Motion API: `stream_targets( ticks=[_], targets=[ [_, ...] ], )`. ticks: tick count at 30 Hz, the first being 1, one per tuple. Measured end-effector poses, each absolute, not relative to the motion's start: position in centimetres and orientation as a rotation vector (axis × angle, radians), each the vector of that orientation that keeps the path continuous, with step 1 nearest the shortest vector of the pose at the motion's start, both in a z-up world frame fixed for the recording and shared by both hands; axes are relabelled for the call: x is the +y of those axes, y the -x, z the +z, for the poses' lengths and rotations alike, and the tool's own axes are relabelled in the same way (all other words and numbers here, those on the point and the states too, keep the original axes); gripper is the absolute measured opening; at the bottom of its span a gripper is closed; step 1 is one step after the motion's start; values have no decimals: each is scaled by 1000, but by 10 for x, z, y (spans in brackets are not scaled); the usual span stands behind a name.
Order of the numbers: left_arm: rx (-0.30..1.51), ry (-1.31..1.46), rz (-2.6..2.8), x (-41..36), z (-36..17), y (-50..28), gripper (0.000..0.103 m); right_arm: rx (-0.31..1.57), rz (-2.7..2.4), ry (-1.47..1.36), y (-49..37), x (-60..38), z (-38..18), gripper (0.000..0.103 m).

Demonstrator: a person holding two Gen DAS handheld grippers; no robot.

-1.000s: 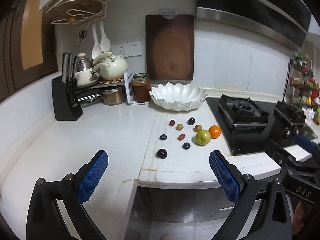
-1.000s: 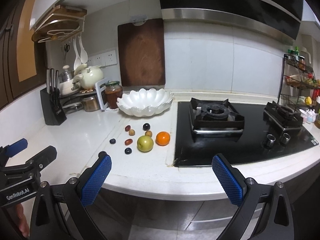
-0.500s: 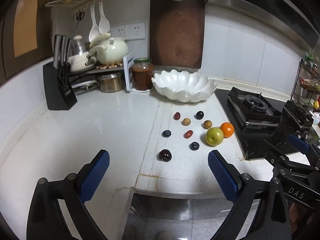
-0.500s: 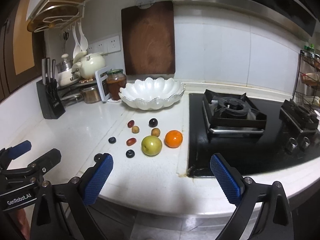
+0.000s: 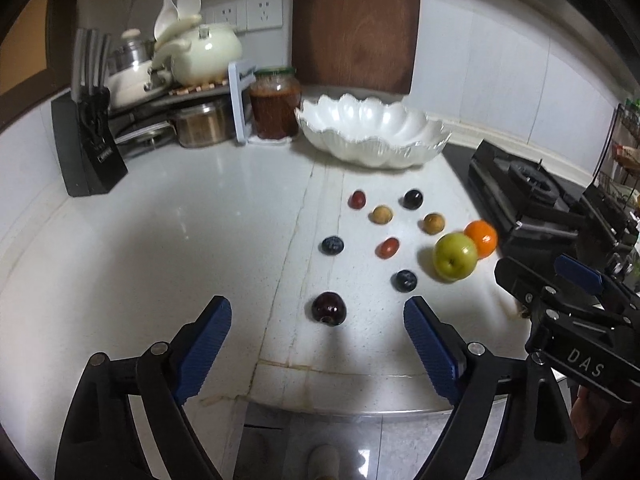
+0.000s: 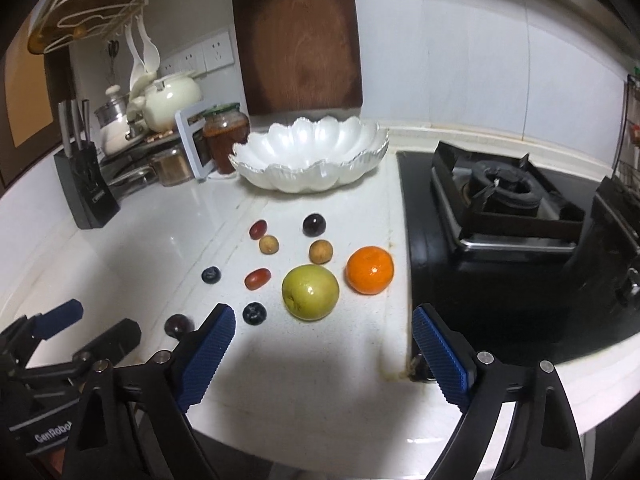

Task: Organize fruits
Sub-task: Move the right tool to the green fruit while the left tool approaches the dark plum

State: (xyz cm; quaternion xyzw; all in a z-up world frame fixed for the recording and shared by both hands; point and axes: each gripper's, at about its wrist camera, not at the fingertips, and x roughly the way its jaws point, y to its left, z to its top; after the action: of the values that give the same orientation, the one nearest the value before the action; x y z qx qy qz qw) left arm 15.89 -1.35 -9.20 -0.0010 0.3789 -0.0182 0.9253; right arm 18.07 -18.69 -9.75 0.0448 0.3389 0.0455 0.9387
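Several fruits lie on the white counter in front of an empty white scalloped bowl (image 5: 374, 132) (image 6: 312, 158): a green apple (image 5: 455, 257) (image 6: 310, 291), an orange (image 5: 481, 238) (image 6: 370, 269), a dark cherry (image 5: 329, 308) (image 6: 179, 325), blueberries, red grapes, brown longans and a dark plum (image 5: 413, 199). My left gripper (image 5: 316, 344) is open and empty, with the cherry just ahead between its jaws. My right gripper (image 6: 322, 352) is open and empty, just short of the apple.
A knife block (image 5: 86, 148) and pots stand at the back left, a jar (image 5: 276, 102) beside the bowl, a wooden cutting board (image 5: 356, 24) on the wall. A black gas stove (image 6: 508, 208) fills the right. The counter's front edge runs under both grippers.
Both grippers have moved forward and down toward the fruits. The fruits and bowl have not moved. Both stay open.
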Motion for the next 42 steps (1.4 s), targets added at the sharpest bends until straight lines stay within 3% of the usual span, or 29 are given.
stream_targets(
  ticks=[19, 33, 39, 42],
  targets=[
    [926, 10, -69, -18, -146, -205, 71, 783, 88, -151, -243, -183, -142, 80],
    [936, 24, -78, -16, -152, -211, 40, 813, 101, -156, -255, -179, -155, 65],
    [944, 48, -115, -15, -151, -213, 30, 818, 127, -158, -257, -176, -157, 52],
    [945, 51, -129, -13, -151, -213, 29, 818, 123, -136, -257, -171, -156, 51]
  ],
)
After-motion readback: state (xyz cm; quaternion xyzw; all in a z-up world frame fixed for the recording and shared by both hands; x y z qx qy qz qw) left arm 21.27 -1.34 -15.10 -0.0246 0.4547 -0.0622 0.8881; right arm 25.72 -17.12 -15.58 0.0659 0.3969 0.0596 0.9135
